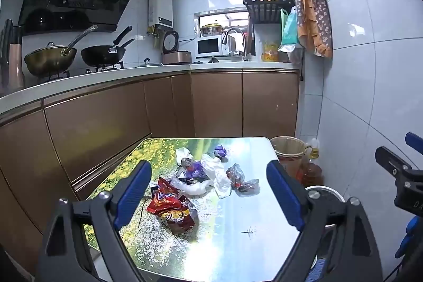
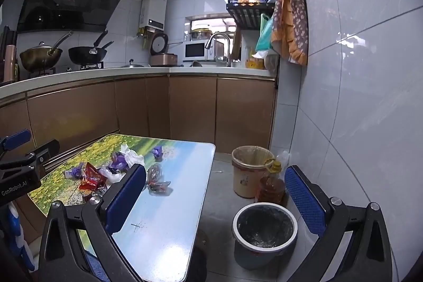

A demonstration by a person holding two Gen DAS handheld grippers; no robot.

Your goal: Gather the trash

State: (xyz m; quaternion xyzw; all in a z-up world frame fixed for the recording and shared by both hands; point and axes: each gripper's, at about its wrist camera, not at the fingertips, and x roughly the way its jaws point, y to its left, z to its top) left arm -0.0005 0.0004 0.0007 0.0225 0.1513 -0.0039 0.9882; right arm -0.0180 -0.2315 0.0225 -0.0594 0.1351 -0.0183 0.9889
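Observation:
Trash lies scattered on a small table [image 1: 238,237] with a landscape print: red snack wrappers [image 1: 169,205], white crumpled plastic [image 1: 215,173], purple wrappers [image 1: 220,151] and clear wrappers [image 1: 239,177]. The same pile shows in the right wrist view, with the red wrappers [image 2: 92,177] and clear wrappers [image 2: 157,180]. My left gripper [image 1: 208,192] is open and empty above the table's near half. My right gripper [image 2: 214,200] is open and empty, over the table's right edge. A lined white-rimmed bin [image 2: 264,229] stands on the floor right of the table.
A tan bin with a liner [image 2: 249,171] and an oil jug [image 2: 272,188] stand by the tiled wall. Brown cabinets [image 1: 216,102] and a counter with woks [image 1: 50,61] run behind the table. The other gripper shows at the right edge of the left wrist view [image 1: 404,176].

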